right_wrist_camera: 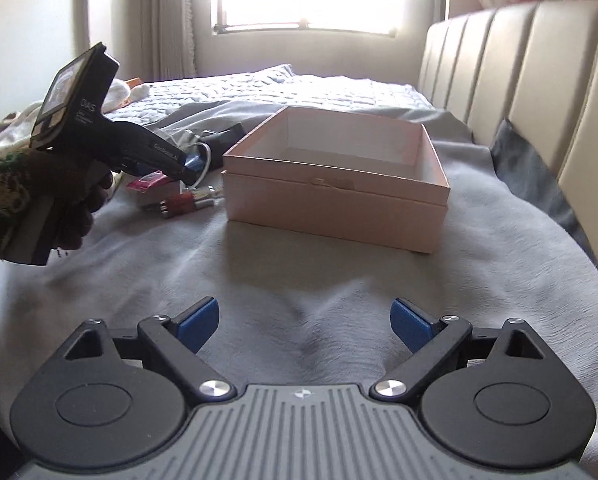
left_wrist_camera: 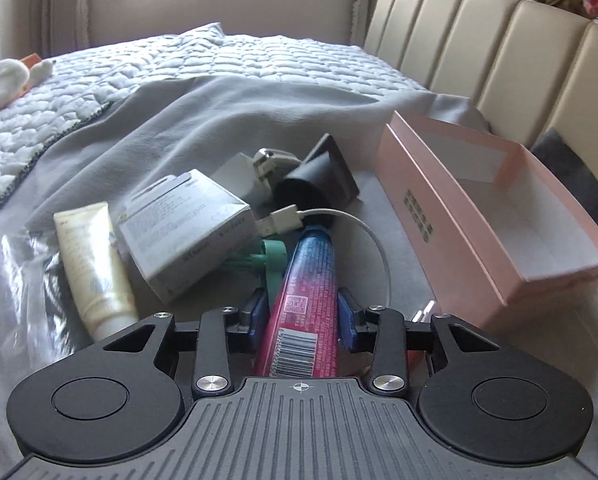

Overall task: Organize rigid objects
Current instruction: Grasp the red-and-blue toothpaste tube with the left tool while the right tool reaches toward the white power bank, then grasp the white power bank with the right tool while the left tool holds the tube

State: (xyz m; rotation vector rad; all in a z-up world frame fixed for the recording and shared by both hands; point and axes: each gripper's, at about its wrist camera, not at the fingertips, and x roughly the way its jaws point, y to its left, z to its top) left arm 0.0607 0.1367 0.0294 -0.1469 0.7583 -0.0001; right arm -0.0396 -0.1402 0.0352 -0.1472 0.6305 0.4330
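Left wrist view: the left tongs [left_wrist_camera: 302, 316] straddle the red-and-blue tube [left_wrist_camera: 305, 304], pads just beside its sides, not visibly pressing; the pink box [left_wrist_camera: 495, 216] lies to its right. Close squarely before lifting.

Right wrist view: the right tongs [right_wrist_camera: 304, 326] gape wide and empty, short of that box [right_wrist_camera: 335, 188].
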